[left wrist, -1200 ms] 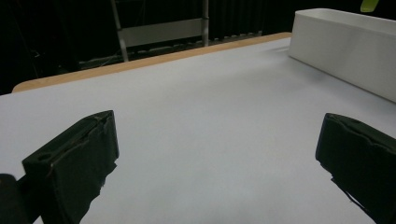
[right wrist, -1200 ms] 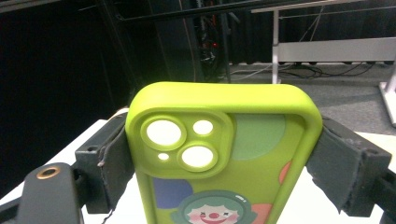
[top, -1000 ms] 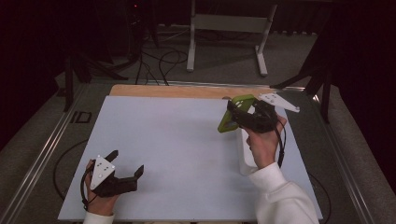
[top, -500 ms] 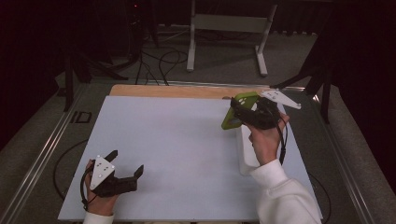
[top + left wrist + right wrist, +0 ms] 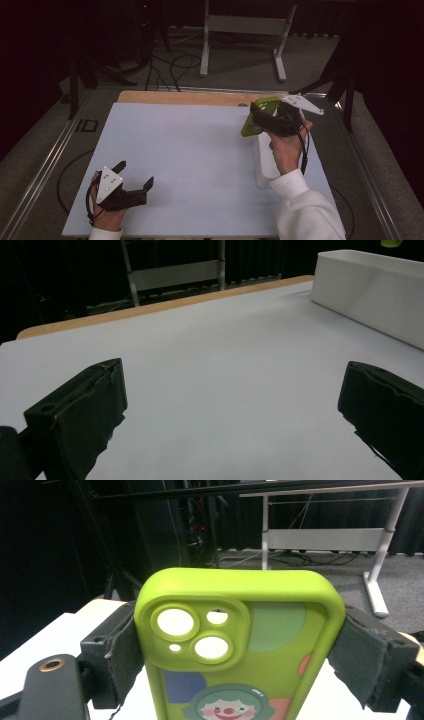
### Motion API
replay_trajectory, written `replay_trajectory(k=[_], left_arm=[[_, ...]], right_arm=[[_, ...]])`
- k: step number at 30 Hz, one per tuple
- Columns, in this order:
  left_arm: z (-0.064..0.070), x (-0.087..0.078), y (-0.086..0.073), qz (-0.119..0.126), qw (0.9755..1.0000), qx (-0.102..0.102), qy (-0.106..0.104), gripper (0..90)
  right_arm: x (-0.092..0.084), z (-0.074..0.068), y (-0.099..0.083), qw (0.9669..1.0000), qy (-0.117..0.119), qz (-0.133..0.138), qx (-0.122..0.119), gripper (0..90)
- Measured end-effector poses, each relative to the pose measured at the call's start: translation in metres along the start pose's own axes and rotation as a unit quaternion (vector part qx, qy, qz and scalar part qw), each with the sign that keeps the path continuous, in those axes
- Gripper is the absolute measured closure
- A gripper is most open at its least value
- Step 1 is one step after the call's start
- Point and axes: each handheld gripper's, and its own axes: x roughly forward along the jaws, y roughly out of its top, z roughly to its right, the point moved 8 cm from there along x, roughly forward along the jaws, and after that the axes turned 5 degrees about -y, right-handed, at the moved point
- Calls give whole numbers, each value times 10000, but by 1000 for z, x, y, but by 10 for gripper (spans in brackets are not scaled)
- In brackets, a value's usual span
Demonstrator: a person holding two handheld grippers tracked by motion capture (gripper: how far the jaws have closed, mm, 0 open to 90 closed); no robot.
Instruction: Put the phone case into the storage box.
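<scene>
Clearly the carrying step is in hand: the right gripper [image 5: 265,119] holds a lime-green soft phone case printed with a cartoon clown face [image 5: 239,645], its fingers [image 5: 107,652] pressed against the case's two long edges. The case stands upright between them, camera cut-outs at the top, lifted off the white table [image 5: 190,165]. Just below and beside those fingers lies a long white rectangular tray [image 5: 264,170], partly under the person's right hand [image 5: 286,150].

Over at the near left corner the left gripper [image 5: 134,176] rests low on the table with its fingers [image 5: 80,412] spread wide and nothing between them; the tray wall [image 5: 370,300] sits well off to their far right.

Judging from this, the next move calls for lowering the case into the tray or onto the table, keeping it level, then spreading the fingers.

The lower half of the case is cut off in the right gripper view, and the tray's inside is hidden, so whether it holds anything cannot be told.
</scene>
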Motion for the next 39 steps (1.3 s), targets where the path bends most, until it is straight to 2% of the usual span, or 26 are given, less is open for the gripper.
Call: replay_trajectory(k=[26,39], left_arm=[[0,-1,1,23,10000,-9,-2,2],[1,0,1,12,10000,3,-9,2]], right_arm=[[11,26,2,9993,-369,2,91,155],[14,32,4,9985,-542,16,-1,155]])
